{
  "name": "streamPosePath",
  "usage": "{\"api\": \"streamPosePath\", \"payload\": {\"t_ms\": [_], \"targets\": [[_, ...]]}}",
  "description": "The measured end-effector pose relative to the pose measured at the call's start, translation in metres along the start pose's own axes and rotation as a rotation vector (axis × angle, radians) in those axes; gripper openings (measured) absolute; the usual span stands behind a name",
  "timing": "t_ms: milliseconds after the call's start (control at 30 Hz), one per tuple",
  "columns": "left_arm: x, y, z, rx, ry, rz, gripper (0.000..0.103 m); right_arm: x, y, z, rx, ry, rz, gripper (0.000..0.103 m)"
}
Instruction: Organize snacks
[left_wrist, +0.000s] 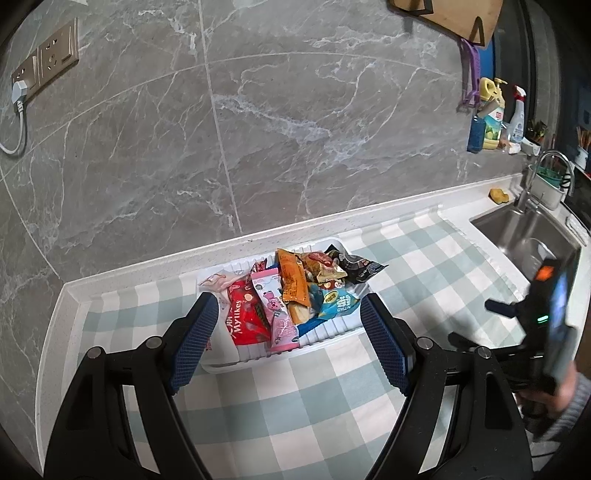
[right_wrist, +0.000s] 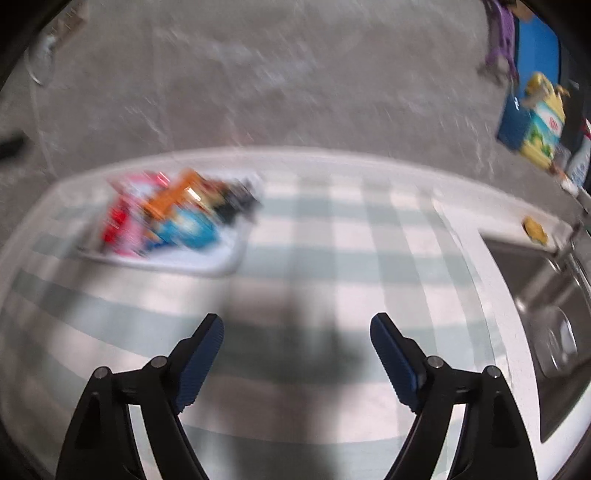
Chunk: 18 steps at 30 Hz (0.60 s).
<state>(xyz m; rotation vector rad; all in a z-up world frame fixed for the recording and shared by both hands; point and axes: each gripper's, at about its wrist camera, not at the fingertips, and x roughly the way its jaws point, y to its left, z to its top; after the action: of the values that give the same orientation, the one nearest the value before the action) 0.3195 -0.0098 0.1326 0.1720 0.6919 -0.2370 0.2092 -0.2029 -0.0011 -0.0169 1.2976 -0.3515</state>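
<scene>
A white tray (left_wrist: 332, 330) on the checked cloth holds several snack packets: a red one (left_wrist: 245, 317), a pink one (left_wrist: 277, 314), an orange one (left_wrist: 293, 282), a blue one (left_wrist: 336, 302) and a black one (left_wrist: 356, 267). My left gripper (left_wrist: 290, 306) is open and empty, above the tray's near side. My right gripper (right_wrist: 297, 326) is open and empty over bare cloth, right of the tray (right_wrist: 207, 264); this view is blurred. The right gripper also shows in the left wrist view (left_wrist: 535, 321).
A steel sink (left_wrist: 528, 236) with a tap (left_wrist: 550, 166) lies at the right end of the counter. Cleaning bottles (left_wrist: 493, 118) stand on a wall shelf. A yellow sponge (left_wrist: 498, 195) lies by the sink. A grey marble wall with sockets (left_wrist: 48, 59) is behind.
</scene>
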Motion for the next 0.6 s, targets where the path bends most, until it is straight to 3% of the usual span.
{"api": "streamPosePath", "payload": {"t_ms": [233, 367, 600], "targets": [[0.0, -0.004, 0.001, 0.012, 0.0, -0.008, 0.079, 0.048, -0.044, -0.025, 0.109, 0.092, -0.036, 0.086], [0.001, -0.006, 0.002, 0.016, 0.0, -0.01, 0.079, 0.051, -0.055, -0.031, 0.149, 0.076, -0.033, 0.103], [0.002, -0.006, 0.002, 0.01, 0.004, -0.009, 0.079, 0.053, -0.055, -0.029, 0.145, 0.074, -0.034, 0.103]]}}
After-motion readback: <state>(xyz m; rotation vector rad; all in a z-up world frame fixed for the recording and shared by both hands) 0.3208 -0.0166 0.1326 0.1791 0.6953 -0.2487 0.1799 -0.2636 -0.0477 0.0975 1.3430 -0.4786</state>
